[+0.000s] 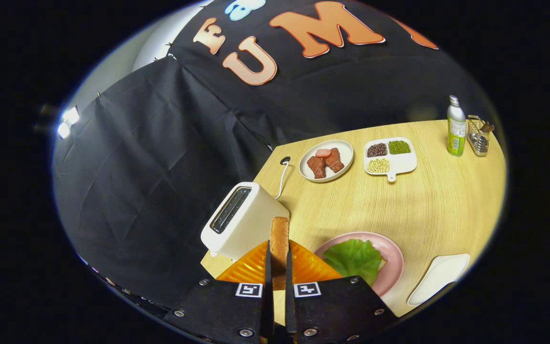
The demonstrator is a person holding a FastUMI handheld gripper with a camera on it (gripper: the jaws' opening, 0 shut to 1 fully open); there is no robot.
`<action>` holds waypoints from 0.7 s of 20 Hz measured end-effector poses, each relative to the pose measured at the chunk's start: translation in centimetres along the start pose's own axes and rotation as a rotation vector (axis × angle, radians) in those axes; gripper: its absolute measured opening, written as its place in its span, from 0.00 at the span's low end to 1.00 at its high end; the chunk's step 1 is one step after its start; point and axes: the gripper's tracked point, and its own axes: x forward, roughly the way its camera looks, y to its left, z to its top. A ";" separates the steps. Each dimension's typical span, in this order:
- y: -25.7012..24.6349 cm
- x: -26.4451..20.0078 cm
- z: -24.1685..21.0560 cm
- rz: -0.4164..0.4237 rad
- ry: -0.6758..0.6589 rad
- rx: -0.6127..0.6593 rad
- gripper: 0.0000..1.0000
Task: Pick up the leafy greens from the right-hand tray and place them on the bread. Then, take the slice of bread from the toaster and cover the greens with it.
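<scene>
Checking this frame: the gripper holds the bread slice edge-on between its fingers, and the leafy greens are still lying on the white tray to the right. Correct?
Not quite. The gripper is shut on the bread slice, but the gripper view shows the leafy greens already on the pink plate, not on the white tray.

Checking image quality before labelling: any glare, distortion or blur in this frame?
Gripper view: fisheye bends the table edge; a lamp flares by the wall; the bread slice, held in the shut gripper, is sharp; lettuce on the pink plate reads clearly.
</scene>
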 end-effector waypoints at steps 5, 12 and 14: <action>-3.1 0.1 -1.3 -0.007 -0.012 0.047 0.10; -5.3 0.8 -3.8 0.009 0.016 0.070 0.10; -5.8 1.0 -4.6 0.024 0.021 0.073 0.10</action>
